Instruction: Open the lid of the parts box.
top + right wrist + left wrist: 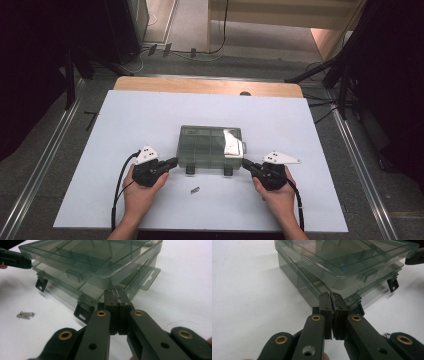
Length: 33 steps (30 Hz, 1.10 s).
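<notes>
Compartment box (210, 146) sits mid-table on the white sheet (125, 125), slightly toward the person's side. Long axis runs left-right across the table; latch side faces the person, hinge side faces away.

Look: smoky grey-green clear plastic, rectangular, divider grid visible through the lid (342, 257). Lid is slightly raised off the base along the front edge. Two black latches (190, 170) hang down open at the front. Hang tab sticks out on the box's right end (150, 280). White glare patch on the lid's right part in the high view.

Left gripper (173, 161): fingers pressed together, nothing between them, tips at the box's front-left corner just under the lid edge (334, 298).

Right gripper (246, 162): fingers together too, nothing clamped, tips at the front-right corner (116, 293). Can't tell whether either tip actually touches the plastic.

Small screws (194, 189) lie loose on the sheet, just in front of the box, between the hands.
</notes>
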### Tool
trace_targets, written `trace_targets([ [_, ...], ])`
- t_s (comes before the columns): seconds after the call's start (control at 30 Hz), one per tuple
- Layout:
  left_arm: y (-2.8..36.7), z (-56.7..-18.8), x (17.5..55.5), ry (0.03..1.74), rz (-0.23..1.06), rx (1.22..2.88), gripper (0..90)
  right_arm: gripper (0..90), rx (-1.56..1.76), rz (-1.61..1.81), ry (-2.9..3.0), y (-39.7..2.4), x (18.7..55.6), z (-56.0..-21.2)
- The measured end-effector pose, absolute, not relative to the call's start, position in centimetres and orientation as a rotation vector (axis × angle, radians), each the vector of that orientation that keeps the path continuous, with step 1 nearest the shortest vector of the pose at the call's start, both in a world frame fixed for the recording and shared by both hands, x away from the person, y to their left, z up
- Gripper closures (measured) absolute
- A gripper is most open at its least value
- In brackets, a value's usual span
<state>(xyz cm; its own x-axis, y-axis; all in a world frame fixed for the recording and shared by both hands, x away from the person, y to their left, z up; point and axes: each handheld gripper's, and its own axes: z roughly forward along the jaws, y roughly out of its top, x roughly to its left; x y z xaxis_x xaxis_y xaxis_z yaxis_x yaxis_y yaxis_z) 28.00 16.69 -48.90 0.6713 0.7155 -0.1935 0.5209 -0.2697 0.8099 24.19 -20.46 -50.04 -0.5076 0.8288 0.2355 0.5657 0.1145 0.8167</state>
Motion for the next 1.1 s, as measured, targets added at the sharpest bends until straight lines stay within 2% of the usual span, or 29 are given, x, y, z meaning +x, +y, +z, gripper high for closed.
trace_targets([
  [0.03, 16.7, -48.9, 28.0, 0.963, 0.260, 1.944, 76.0, 82.4, 1.376, 1.346, 2.111, -20.5, 24.2, -50.0],
  [0.1, 16.8, -48.6, 28.4, 0.974, 0.279, 1.929, 73.7, 76.3, 1.369, 1.362, 2.099, -20.6, 24.3, -49.9],
  [0.13, 16.8, -48.6, 28.4, 0.974, 0.279, 1.929, 69.6, 76.3, 1.369, 1.362, 2.099, -20.6, 24.3, -49.9],
  [0.2, 16.8, -48.5, 28.6, 0.977, 0.315, 1.927, 69.0, 66.4, 1.351, 1.358, 2.078, -20.5, 24.5, -49.9],
  [0.23, 16.7, -48.4, 28.8, 0.985, 0.319, 1.920, 63.8, 61.6, 1.345, 1.364, 2.067, -20.3, 24.6, -49.9],
  [0.47, 16.1, -47.8, 29.3, 0.968, 0.359, 1.923, 63.6, 52.5, 1.275, 1.373, 2.030, -19.9, 25.1, -49.6],
  [0.63, 16.1, -47.4, 29.6, 0.956, 0.387, 1.923, 63.5, 50.5, 1.239, 1.372, 2.009, -19.8, 25.6, -49.4],
  [1.1, 15.7, -46.2, 30.4, 0.902, 0.429, 1.904, 63.6, 51.8, 1.232, 1.410, 1.950, -20.1, 26.3, -48.2],
])
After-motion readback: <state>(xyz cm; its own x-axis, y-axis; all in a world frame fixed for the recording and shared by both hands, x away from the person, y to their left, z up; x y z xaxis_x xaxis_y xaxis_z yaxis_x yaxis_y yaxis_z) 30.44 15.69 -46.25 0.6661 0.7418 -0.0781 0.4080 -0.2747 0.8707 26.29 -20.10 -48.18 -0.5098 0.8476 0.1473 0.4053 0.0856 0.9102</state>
